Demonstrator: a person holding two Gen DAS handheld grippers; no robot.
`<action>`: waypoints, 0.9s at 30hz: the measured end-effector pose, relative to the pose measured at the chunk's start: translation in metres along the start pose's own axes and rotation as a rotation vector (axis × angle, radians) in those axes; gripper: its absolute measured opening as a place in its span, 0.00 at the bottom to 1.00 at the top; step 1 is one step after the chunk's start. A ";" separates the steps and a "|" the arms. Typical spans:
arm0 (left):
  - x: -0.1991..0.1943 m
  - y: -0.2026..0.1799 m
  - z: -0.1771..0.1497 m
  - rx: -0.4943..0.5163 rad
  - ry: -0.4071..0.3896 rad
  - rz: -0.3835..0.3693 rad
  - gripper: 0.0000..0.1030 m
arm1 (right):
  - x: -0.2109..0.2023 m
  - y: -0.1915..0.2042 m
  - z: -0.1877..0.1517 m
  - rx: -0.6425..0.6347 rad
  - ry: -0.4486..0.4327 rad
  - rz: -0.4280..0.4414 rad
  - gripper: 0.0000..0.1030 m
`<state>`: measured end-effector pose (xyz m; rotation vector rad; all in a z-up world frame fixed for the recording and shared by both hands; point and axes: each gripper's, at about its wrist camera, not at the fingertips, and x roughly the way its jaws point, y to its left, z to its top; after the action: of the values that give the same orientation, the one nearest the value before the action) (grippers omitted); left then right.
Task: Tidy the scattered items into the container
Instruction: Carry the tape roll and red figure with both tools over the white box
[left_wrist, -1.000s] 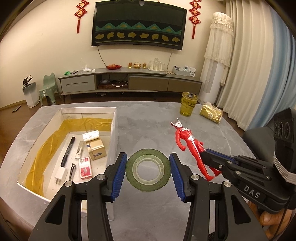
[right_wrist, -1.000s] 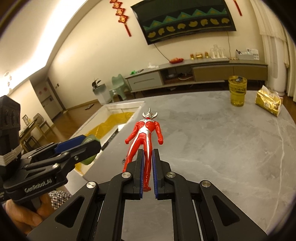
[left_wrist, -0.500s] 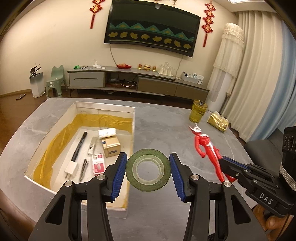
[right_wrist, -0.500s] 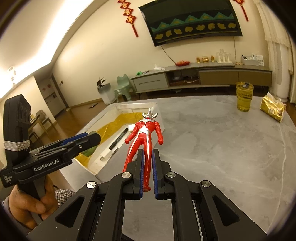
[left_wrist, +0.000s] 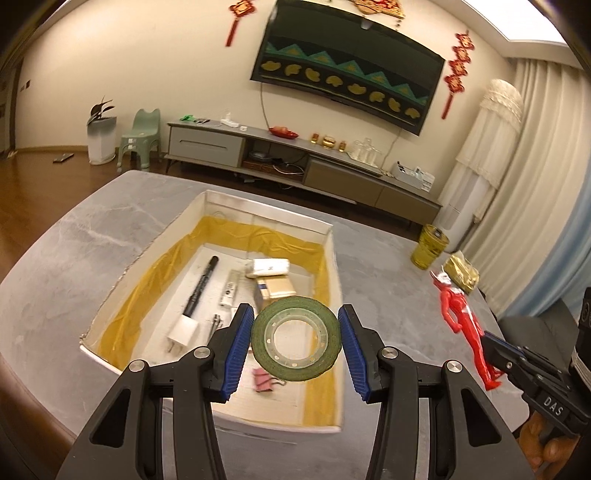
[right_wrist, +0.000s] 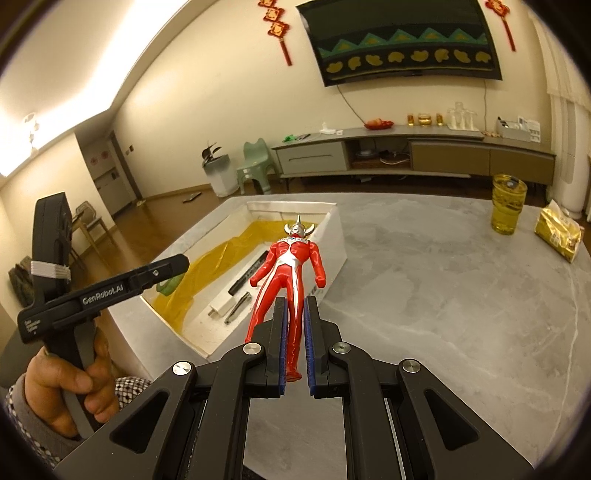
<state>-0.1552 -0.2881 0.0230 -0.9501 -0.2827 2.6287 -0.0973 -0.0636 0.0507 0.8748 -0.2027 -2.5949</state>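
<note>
Grey marble table (left_wrist: 66, 258), broad and rounded, filling both views. On it, toward the left side, a white open-topped container (left_wrist: 334, 258) with yellow lining along its inner walls. Inside the container: a black marker (left_wrist: 201, 286), a tan box (left_wrist: 275, 291), a white packet (left_wrist: 269, 266), a white charger plug (left_wrist: 181, 332), a pink binder clip (left_wrist: 264, 380). Far across the table, well apart from the container, a yellow glass (right_wrist: 509, 203) and just beside it a gold foil packet (right_wrist: 559, 230).

Left gripper (left_wrist: 295, 339) above the container's near end, blue pads pinching a green tape roll (left_wrist: 295, 339) at both edges, roll held flat-on to the camera. Right gripper (right_wrist: 295, 336) raised over the table beside the container's right wall, pads pressed on the legs of a red figure (right_wrist: 286, 273), head pointing away toward the container. Hand (right_wrist: 70, 387) in a checked cuff wrapped around the left gripper's handle.
</note>
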 end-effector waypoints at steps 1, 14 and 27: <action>0.001 0.003 0.001 -0.006 -0.002 0.003 0.47 | 0.002 0.002 0.001 -0.004 0.004 0.002 0.08; 0.007 0.053 0.027 -0.048 -0.036 0.044 0.47 | 0.040 0.035 0.030 -0.080 0.033 0.027 0.08; 0.025 0.081 0.047 -0.008 0.012 0.055 0.47 | 0.085 0.066 0.056 -0.160 0.087 0.032 0.08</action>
<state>-0.2231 -0.3576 0.0204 -0.9898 -0.2674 2.6724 -0.1725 -0.1579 0.0652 0.9163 0.0155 -2.4965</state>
